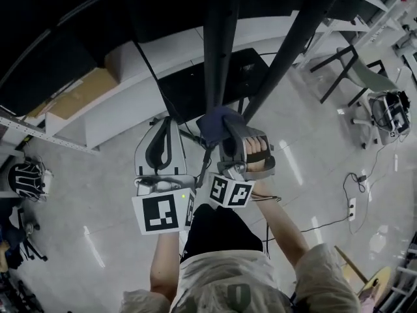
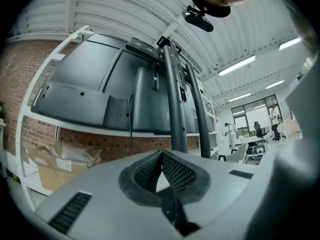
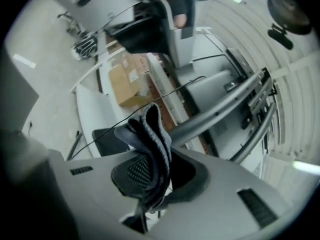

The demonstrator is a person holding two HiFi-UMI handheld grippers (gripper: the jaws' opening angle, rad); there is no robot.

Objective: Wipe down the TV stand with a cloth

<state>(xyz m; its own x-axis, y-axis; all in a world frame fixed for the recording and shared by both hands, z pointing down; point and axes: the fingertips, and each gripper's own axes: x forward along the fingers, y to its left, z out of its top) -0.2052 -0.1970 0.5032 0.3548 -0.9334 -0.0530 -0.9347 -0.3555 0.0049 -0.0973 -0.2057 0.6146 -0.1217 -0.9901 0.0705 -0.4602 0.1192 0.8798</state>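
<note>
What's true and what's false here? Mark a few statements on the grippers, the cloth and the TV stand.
1. The right gripper is clamped on the cloth. True.
2. The left gripper holds a second cloth. False: its jaws are together with nothing between them.
3. The cloth is white. False: it is dark blue-grey.
4. The dark poles of the TV stand rise just ahead of both grippers. True.
5. A cardboard box sits in the white shelving beyond the stand. True.
</note>
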